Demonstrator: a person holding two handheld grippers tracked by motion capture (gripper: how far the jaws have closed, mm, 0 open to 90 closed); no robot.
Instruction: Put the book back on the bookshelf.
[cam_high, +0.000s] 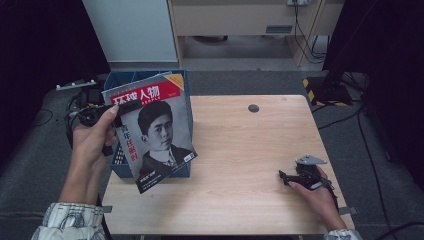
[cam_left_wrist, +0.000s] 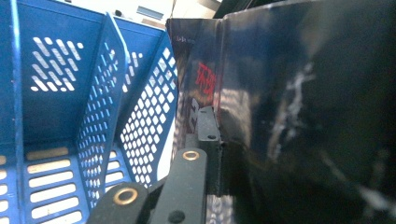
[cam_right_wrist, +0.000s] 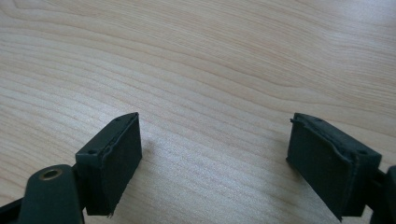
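High view: left gripper (cam_high: 120, 111) clamps the magazine's (cam_high: 155, 131) upper left edge, holding it above the blue file rack (cam_high: 176, 171) at the table's (cam_high: 240, 150) left edge; right gripper (cam_high: 292, 178) rests wide open, empty, near the right edge.

The left gripper (cam_high: 117, 111) is clamping the top left edge of a magazine (cam_high: 152, 131) with a red title band and a portrait cover, holding it tilted over the blue perforated file holder (cam_high: 131, 80) that is standing at the left edge of the wooden table (cam_high: 240, 150). The left hand (cam_high: 92, 142) is gripping the tool from below, with a patterned sleeve (cam_high: 70, 220) showing at the bottom. The right gripper (cam_high: 292, 178) is resting on the tabletop near the right edge, well apart from the magazine, with the right hand (cam_high: 317, 197) behind it.
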